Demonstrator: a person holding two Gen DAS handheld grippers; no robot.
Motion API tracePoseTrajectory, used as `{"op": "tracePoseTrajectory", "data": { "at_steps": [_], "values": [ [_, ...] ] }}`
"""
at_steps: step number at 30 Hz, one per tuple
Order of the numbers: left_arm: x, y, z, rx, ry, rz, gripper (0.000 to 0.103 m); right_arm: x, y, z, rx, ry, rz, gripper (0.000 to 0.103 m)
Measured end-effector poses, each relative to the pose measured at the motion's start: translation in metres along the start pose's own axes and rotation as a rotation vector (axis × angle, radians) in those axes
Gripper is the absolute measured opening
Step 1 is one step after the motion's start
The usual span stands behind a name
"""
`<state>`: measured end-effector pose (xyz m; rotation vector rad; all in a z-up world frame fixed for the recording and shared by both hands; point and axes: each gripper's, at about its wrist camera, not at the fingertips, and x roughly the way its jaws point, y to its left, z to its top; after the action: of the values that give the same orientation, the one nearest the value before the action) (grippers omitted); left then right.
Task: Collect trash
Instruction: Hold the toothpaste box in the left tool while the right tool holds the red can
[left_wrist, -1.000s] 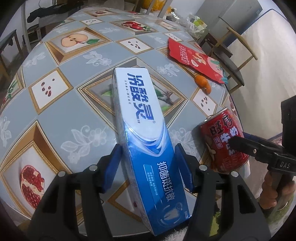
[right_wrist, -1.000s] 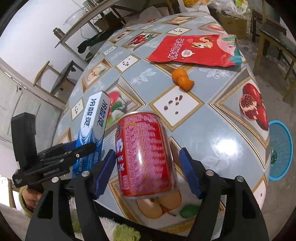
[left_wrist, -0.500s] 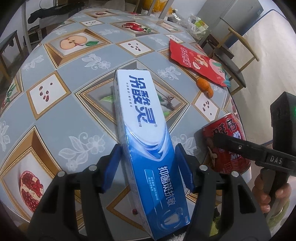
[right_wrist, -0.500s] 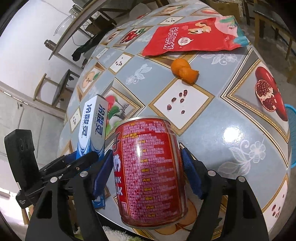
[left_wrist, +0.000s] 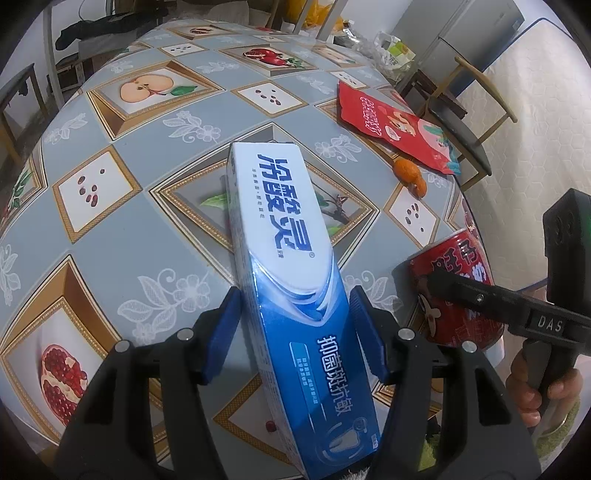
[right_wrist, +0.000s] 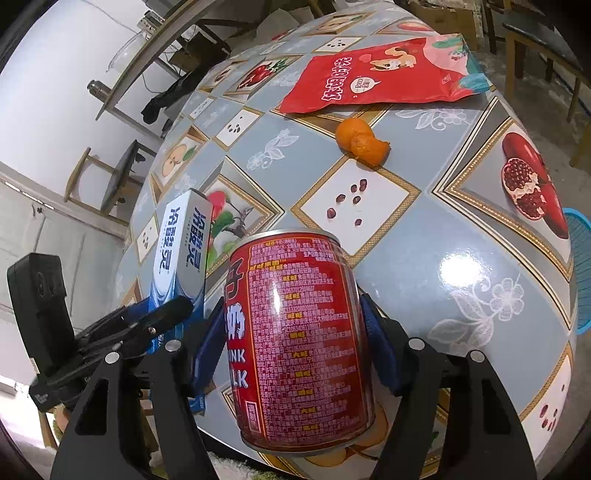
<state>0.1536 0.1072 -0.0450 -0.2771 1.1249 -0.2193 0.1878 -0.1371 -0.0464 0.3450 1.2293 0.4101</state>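
While its blue pads clamp the glossy blue-and-white toothpaste box (left_wrist: 295, 280), the left gripper (left_wrist: 295, 328) holds it above the table (left_wrist: 155, 236). Right gripper (right_wrist: 295, 347), jaws just closing, pinches the red metal can (right_wrist: 295, 332). Beyond both: crinkly orange peel (right_wrist: 360, 144), then flat red snack bag (right_wrist: 376, 79). Only the left view shows a hand (left_wrist: 532, 387).

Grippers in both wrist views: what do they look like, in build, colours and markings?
Both are alike: the left gripper and right gripper have matte black angular plastic arms with silver screw heads and blue pads on the fingers. Seen side-on, the right one bears white "DAS" lettering and a black box on top. No sleeves or cables visible.
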Motion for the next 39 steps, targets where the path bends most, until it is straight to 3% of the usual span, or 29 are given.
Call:
{"op": "tracePoseTrajectory", "data": {
  "at_steps": [19, 26, 39],
  "values": [
    [0.001, 0.002, 0.003, -0.009, -0.036, 0.015, 0.055, -0.005, -0.004, -0.007, -0.012, 0.003, -0.028, 0.067],
    [-0.002, -0.006, -0.005, 0.031, -0.005, -0.004, 0.054, -0.007, -0.002, -0.008, -0.021, 0.003, -0.055, 0.067],
    [0.002, -0.013, -0.003, 0.055, 0.009, 0.035, 0.057, -0.005, -0.005, -0.006, 0.003, 0.020, -0.051, 0.068]
  ]
}}
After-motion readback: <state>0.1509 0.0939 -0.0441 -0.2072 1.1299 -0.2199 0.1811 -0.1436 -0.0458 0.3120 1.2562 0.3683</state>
